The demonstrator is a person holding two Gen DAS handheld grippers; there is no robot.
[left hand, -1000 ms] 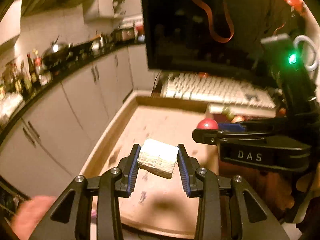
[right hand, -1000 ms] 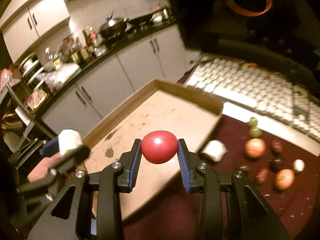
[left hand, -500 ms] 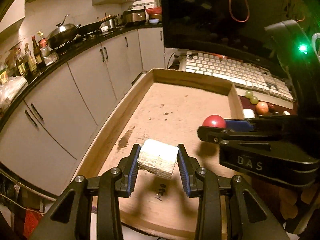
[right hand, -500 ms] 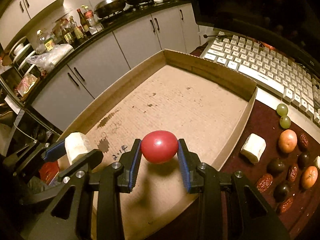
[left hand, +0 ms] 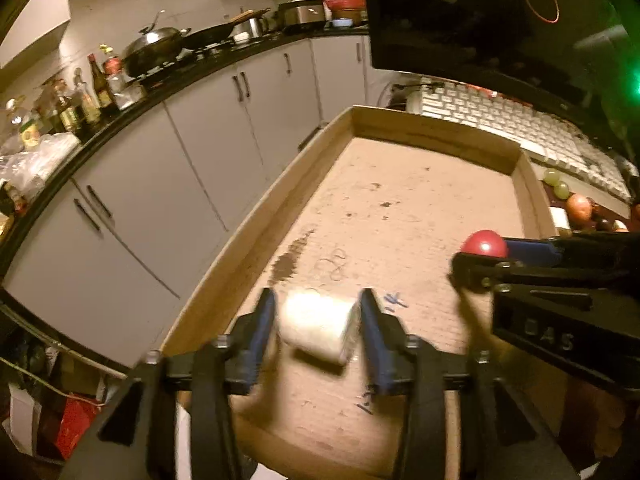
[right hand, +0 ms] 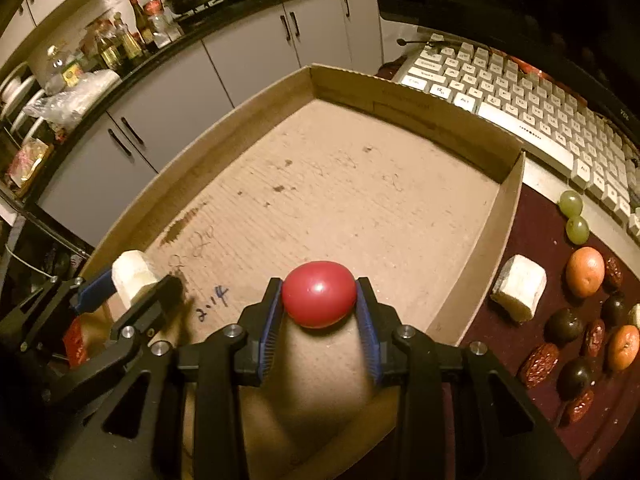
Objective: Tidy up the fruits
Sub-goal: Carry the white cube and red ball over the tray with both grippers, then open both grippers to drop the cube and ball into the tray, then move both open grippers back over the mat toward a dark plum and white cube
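Observation:
A shallow cardboard tray (right hand: 420,108) lies below both grippers. My left gripper (left hand: 316,320) hangs low over the tray's near left corner and its jaws are opening. A white fruit chunk (left hand: 316,330) sits between them, blurred, with a gap showing at the left pad. In the right wrist view the same chunk (right hand: 130,276) shows at the left gripper's tips. My right gripper (right hand: 319,304) is shut on a red round fruit (right hand: 319,294) above the tray's near middle. That red fruit (left hand: 483,243) also appears at the right of the left wrist view.
On a dark red mat right of the tray lie a second white chunk (right hand: 519,292), two green grapes (right hand: 572,216), oranges (right hand: 585,271), dark round fruits (right hand: 564,325) and red dates (right hand: 538,365). A keyboard (right hand: 520,96) and a monitor stand behind. Kitchen cabinets run along the left.
Both grippers have sunk closer to the tray floor. The left jaws have spread apart from the white chunk. The right grip on the red fruit is unchanged.

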